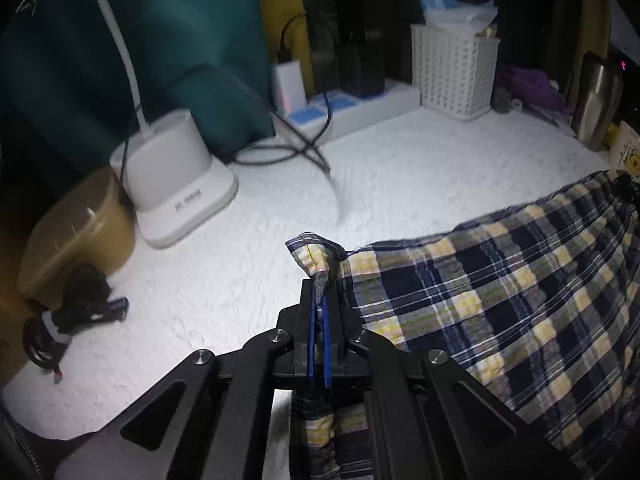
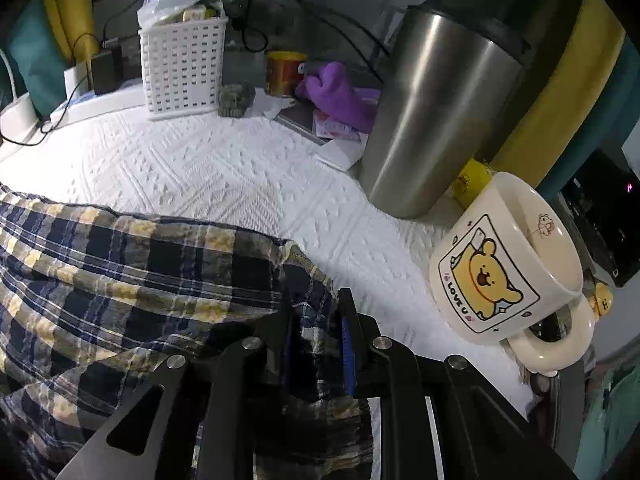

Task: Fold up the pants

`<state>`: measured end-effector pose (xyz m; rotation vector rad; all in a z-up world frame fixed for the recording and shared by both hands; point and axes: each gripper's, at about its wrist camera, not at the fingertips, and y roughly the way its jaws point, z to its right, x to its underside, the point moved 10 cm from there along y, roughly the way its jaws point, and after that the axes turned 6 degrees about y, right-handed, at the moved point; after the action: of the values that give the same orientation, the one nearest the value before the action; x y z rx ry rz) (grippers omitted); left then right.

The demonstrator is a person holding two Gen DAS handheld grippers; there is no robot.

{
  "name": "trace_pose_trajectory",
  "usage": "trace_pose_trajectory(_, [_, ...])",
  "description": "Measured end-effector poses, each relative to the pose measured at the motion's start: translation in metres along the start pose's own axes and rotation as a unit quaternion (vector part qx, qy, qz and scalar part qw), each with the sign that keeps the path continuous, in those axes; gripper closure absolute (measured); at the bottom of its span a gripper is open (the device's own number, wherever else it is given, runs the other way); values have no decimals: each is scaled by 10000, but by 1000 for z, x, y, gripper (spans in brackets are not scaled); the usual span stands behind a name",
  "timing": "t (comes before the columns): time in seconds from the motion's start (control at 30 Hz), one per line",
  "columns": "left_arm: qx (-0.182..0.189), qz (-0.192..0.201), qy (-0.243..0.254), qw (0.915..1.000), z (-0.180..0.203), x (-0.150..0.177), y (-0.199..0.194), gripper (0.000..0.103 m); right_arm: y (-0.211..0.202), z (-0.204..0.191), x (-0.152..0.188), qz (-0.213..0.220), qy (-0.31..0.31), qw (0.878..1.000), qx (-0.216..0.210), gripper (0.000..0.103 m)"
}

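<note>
Pants (image 1: pixel 500 292) in navy, yellow and white plaid lie bunched on the white textured cover of the worktop (image 1: pixel 248 264), stretched between the two tools. In the left wrist view the left hand-held gripper (image 1: pixel 319 284) has its blue-padded fingers pressed together on a corner of the plaid cloth, and a small tuft of fabric stands up just past the fingertips. More of the same cloth hangs below the fingers at the lower edge of that view. In the right wrist view the right hand-held gripper (image 2: pixel 316 300) has its fingers further apart, with a thick fold of the pants (image 2: pixel 132 280) filling the gap between them, so it grips the other end of the garment.

Near the left tool, a tan lidded box (image 1: pixel 76 232) and a bundle of black cable (image 1: pixel 68 320) sit at the worktop's left edge. Just behind them stands a white lamp base (image 1: pixel 176 184) with a thin white neck rising from it. Near the right tool stands a cream mug (image 2: pixel 512 264) printed with a yellow bear, and just behind it a steel tumbler (image 2: pixel 436 112).

Farther back, a white power strip (image 1: pixel 360 108) carries plugs and black leads, beside a white perforated basket (image 1: pixel 454 72) stuffed with plastic packets. A purple cloth (image 2: pixel 340 96) and an orange tin (image 2: pixel 284 74) lie at the far edge.
</note>
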<state>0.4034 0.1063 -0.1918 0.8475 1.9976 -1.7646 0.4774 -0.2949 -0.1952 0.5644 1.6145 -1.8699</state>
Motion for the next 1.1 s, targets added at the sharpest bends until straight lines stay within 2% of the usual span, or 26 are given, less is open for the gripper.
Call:
trace_pose_trajectory(0.1, [-81, -101, -120, 9998, -5, 4, 5, 96, 3, 3, -1, -48, 52, 10000, 19, 73])
trace_pose_trajectory(0.17, [-287, -130, -253, 9992, -14, 5, 6, 96, 3, 7, -1, -79, 120, 9999, 16, 65])
trace_pose_trajectory(0.2, [-307, -142, -308, 9990, -18, 5, 7, 96, 1, 9, 0, -85, 151, 9998, -6, 54])
trace_pose_trajectory(0.23, [-297, -153, -362, 9988, -21, 6, 7, 94, -2, 7, 1, -60, 245, 9996, -124, 35])
trace_pose_trajectory(0.27, [-309, -182, -413, 9985, -24, 8, 7, 92, -8, 6, 2, -25, 272, 9995, -184, 28])
trace_pose_trajectory(0.3, [-343, -205, -453, 9982, -27, 9, 7, 84, -14, 4, 4, 1, 277, 9994, -217, 23])
trace_pose_trajectory(0.33, [-397, -217, -503, 9977, -31, 10, 6, 75, -19, 2, 6, 20, 268, 9993, -247, 23])
trace_pose_trajectory(0.53, [-609, -109, -988, 9932, -65, 15, -20, 70, -55, -3, 16, 247, 212, 9988, -358, 23])
trace_pose_trajectory(0.7, [-679, 121, -1156, 9909, -76, 22, -52, 57, -85, 3, 32, 418, 282, 9979, -398, 23])
trace_pose_trajectory(0.8, [-558, 238, -1186, 9911, -68, 33, -74, 56, -101, 7, 49, 464, 302, 9978, -375, 23])
trace_pose_trajectory(0.93, [-170, 352, -1224, 9917, -41, 50, -102, 52, -119, 13, 76, 450, 329, 9977, -386, 23])
trace_pose_trajectory(1.1, [83, 187, -1091, 9938, -5, 82, -110, 50, -128, 23, 108, 348, 471, 9976, -357, 23])
